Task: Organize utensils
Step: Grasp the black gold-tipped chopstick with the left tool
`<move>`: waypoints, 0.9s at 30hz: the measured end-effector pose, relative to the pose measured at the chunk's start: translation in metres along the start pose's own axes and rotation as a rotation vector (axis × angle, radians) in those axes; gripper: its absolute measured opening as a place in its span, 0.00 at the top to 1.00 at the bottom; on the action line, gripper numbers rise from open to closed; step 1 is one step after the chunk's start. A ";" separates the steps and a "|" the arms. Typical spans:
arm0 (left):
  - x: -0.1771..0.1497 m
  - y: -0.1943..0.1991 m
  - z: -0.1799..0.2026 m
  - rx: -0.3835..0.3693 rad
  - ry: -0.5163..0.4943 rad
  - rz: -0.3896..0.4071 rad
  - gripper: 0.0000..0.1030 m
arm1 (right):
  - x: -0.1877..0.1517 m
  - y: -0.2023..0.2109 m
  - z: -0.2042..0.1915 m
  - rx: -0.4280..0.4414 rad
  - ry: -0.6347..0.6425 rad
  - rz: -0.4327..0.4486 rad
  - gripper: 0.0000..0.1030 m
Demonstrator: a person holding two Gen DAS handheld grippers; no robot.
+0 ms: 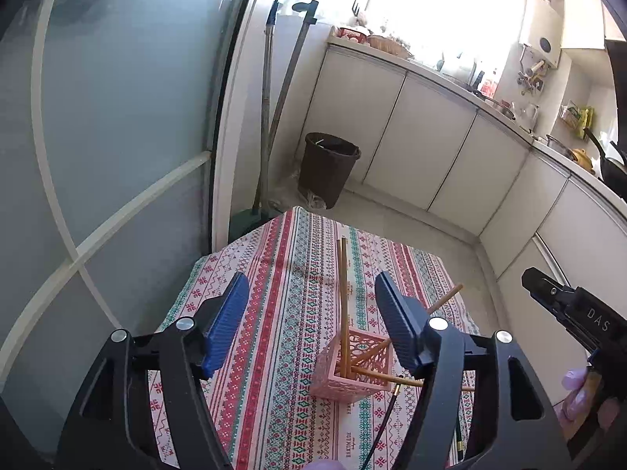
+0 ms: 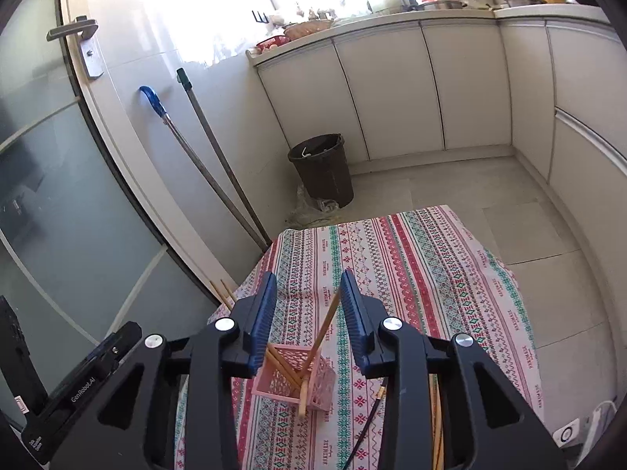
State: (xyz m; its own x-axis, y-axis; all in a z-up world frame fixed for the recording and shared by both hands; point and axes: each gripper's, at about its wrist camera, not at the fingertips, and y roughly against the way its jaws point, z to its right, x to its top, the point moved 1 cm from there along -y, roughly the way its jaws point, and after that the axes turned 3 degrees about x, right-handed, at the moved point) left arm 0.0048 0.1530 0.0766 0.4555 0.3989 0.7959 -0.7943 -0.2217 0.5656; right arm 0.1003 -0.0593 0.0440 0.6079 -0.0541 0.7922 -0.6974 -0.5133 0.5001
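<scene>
Both grippers hover over the pink basket (image 1: 352, 368) of chopsticks (image 1: 344, 305) on the table (image 1: 274, 274). The left gripper (image 1: 311, 297) has wide, empty fingers. The right gripper (image 2: 307, 297) has narrower fingers flanking one chopstick (image 2: 325, 327) without pressing it.

A home kitchen: white cabinets (image 2: 392, 90) under a cluttered counter (image 2: 392, 15), bin (image 2: 323, 170), mops (image 2: 203, 156) against the wall.

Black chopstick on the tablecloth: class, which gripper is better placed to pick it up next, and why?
Probably right. The black chopstick lies just right of the pink holder, almost under the right gripper, which is open and holds nothing. The left gripper, also open, sits farther left.
</scene>
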 end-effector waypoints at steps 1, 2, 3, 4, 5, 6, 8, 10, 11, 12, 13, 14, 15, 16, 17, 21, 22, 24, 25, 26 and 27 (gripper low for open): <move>-0.002 0.001 0.001 0.002 -0.009 0.003 0.34 | -0.004 0.001 -0.002 -0.017 0.019 0.000 0.65; -0.003 0.001 0.003 0.003 -0.018 0.005 0.32 | -0.006 0.002 -0.004 -0.029 0.033 0.002 0.60; -0.005 0.002 0.004 0.005 -0.025 0.005 0.30 | -0.008 0.003 -0.005 -0.041 0.048 0.004 0.56; -0.006 0.002 0.005 0.008 -0.029 0.005 0.29 | -0.012 0.004 -0.008 -0.057 0.066 0.010 0.51; -0.007 0.002 0.006 0.010 -0.032 0.003 0.29 | -0.015 0.006 -0.009 -0.067 0.077 0.015 0.50; -0.008 0.001 0.007 0.009 -0.035 -0.002 0.28 | -0.018 0.006 -0.010 -0.075 0.087 0.016 0.50; -0.011 0.001 0.009 0.008 -0.040 -0.010 0.25 | -0.025 0.007 -0.014 -0.100 0.120 0.012 0.44; -0.014 0.002 0.010 0.010 -0.039 -0.011 0.18 | -0.030 0.009 -0.015 -0.120 0.139 0.012 0.35; -0.016 0.002 0.010 0.010 -0.039 -0.011 0.12 | -0.034 0.010 -0.014 -0.132 0.146 0.015 0.28; -0.019 0.002 0.011 0.012 -0.040 -0.015 0.08 | -0.037 0.011 -0.014 -0.139 0.151 0.018 0.26; -0.021 0.001 0.012 0.013 -0.043 -0.022 0.08 | -0.042 0.012 -0.010 -0.149 0.150 0.015 0.20; -0.025 -0.001 0.014 0.013 -0.052 -0.040 0.07 | -0.044 0.012 -0.007 -0.152 0.145 0.011 0.13; -0.029 -0.004 0.016 0.011 -0.061 -0.065 0.07 | -0.046 0.013 -0.002 -0.156 0.134 0.004 0.10; -0.035 -0.010 0.018 0.006 -0.072 -0.105 0.07 | -0.049 0.014 0.004 -0.163 0.120 -0.004 0.07; -0.042 -0.015 0.020 -0.001 -0.075 -0.137 0.07 | -0.052 0.014 0.012 -0.172 0.105 -0.018 0.07; -0.068 -0.036 0.032 -0.032 -0.106 -0.265 0.07 | -0.062 0.011 0.048 -0.211 0.032 -0.097 0.07; -0.075 -0.041 0.034 -0.039 -0.115 -0.294 0.07 | -0.064 0.011 0.059 -0.212 0.003 -0.118 0.07; -0.088 -0.049 0.042 -0.054 -0.132 -0.346 0.07 | -0.068 0.012 0.074 -0.219 -0.033 -0.149 0.07; -0.093 -0.052 0.045 -0.058 -0.140 -0.366 0.07 | -0.070 0.012 0.080 -0.221 -0.046 -0.159 0.07; -0.100 -0.055 0.049 -0.062 -0.154 -0.388 0.07 | -0.071 0.013 0.089 -0.221 -0.066 -0.173 0.07; -0.105 -0.056 0.052 -0.065 -0.166 -0.401 0.07 | -0.072 0.014 0.095 -0.221 -0.084 -0.182 0.07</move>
State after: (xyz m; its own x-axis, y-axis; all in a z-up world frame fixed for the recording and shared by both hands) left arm 0.0227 0.0774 -0.0276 0.7871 0.2927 0.5430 -0.5629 -0.0194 0.8263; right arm 0.0830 -0.1443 -0.0389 0.7533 -0.0535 0.6555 -0.6343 -0.3222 0.7027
